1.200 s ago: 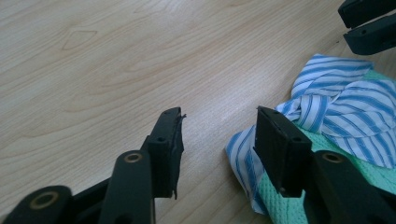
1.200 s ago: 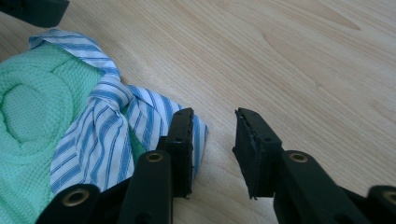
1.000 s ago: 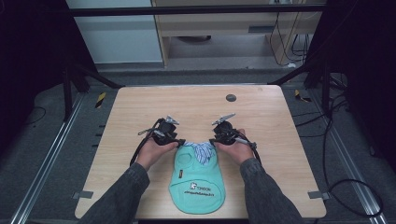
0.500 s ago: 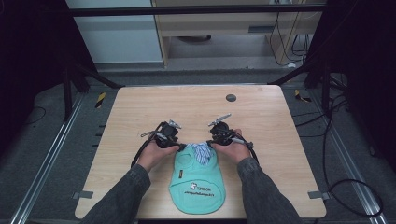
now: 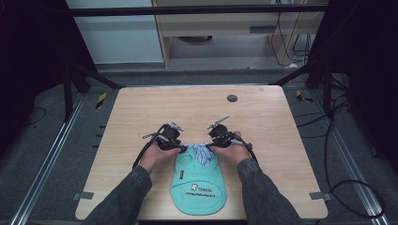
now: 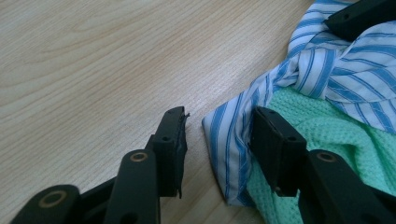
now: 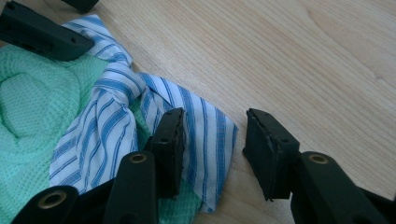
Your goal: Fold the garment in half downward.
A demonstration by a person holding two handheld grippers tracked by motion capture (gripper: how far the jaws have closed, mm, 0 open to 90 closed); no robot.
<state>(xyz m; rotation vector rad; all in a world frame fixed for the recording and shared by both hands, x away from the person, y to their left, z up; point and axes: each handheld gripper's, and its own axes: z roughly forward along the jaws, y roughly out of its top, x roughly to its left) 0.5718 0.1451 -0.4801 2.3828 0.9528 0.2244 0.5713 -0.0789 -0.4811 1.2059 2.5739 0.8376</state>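
On the wooden table (image 5: 141, 117), mint waffle-knit garment (image 5: 197, 180), blue-striped collar (image 5: 202, 153), left gripper (image 6: 217, 144) closing, right gripper (image 7: 212, 140) opening, neither gripping.

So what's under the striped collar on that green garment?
Under the striped collar lies the green waffle-knit garment, showing beneath both collar tips. Bare table sits past the tips. How the collar joins the garment is covered by its folds.

Even overhead light on the pale wooden table (image 5: 197, 108), surroundings dark, shadows soft. Both gripper views bright and sharp on the striped blue-white cloth (image 7: 205, 130); nearest black jaws slightly soft.
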